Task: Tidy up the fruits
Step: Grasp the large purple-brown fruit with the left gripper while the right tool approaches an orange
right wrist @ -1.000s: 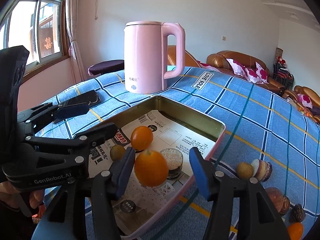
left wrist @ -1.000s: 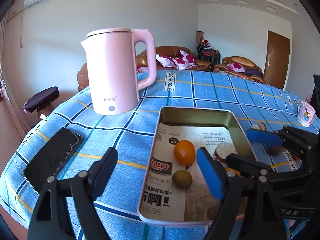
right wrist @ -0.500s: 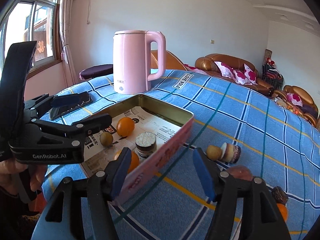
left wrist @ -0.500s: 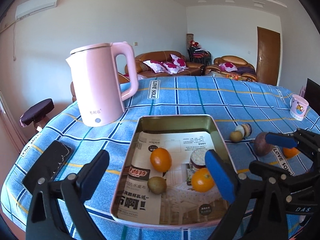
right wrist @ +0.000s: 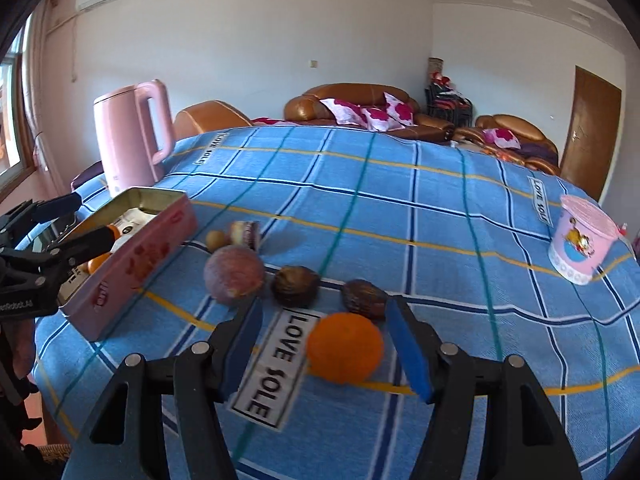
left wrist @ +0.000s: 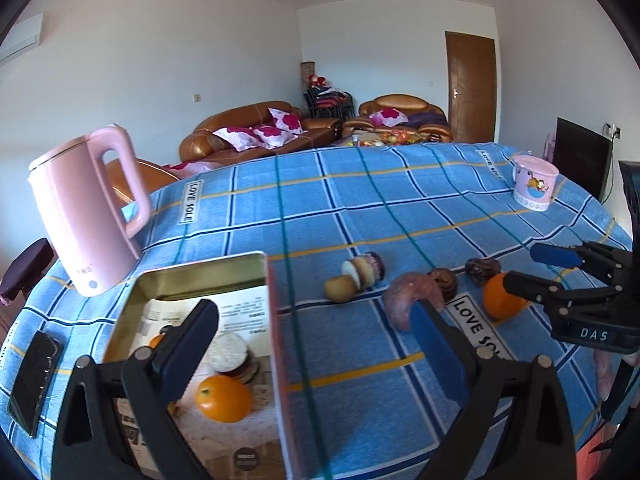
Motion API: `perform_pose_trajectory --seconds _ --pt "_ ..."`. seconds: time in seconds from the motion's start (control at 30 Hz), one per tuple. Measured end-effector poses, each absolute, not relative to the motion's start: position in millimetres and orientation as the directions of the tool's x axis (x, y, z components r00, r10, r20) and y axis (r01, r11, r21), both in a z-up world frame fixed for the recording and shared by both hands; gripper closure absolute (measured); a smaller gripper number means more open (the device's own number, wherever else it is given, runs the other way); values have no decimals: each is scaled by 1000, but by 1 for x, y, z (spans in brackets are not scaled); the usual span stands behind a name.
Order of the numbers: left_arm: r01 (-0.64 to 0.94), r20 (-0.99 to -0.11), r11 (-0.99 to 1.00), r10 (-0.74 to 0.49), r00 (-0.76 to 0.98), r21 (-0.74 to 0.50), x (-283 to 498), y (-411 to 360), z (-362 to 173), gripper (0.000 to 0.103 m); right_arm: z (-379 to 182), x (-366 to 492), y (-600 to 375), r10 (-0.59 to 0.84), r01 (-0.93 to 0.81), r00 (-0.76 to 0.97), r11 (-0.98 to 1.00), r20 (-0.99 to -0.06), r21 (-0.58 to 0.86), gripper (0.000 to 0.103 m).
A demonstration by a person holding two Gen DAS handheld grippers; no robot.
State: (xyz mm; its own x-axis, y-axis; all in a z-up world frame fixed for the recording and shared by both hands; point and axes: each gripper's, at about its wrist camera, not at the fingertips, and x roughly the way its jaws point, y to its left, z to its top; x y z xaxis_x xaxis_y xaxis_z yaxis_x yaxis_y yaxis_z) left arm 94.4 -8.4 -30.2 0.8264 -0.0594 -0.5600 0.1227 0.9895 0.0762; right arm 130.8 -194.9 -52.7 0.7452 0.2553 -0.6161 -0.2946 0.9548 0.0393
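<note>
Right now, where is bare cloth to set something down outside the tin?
Bare cloth runs from the fruit row back to the mug, and beside the kettle. Crowded: next to the tin, around the orange and dark fruits.

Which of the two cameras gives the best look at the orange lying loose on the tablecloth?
The right wrist view: the orange lies whole and close, between the open right claw tips. The left wrist view shows it smaller, partly covered by that claw's finger.
</note>
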Motion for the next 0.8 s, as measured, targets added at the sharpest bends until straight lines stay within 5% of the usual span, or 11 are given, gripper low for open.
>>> perform_pose_trajectory --seconds 0.67,0.8 --pt "186 -663 982 -152 733 -19 138 -43 -61 5 -79 164 -197 301 -281 609 947 -734 155 38" --pt "216 -674 976 -171 718 -18 143 -52 -64 8 -84 168 -197 337 -299 571 935 -748 192 53"
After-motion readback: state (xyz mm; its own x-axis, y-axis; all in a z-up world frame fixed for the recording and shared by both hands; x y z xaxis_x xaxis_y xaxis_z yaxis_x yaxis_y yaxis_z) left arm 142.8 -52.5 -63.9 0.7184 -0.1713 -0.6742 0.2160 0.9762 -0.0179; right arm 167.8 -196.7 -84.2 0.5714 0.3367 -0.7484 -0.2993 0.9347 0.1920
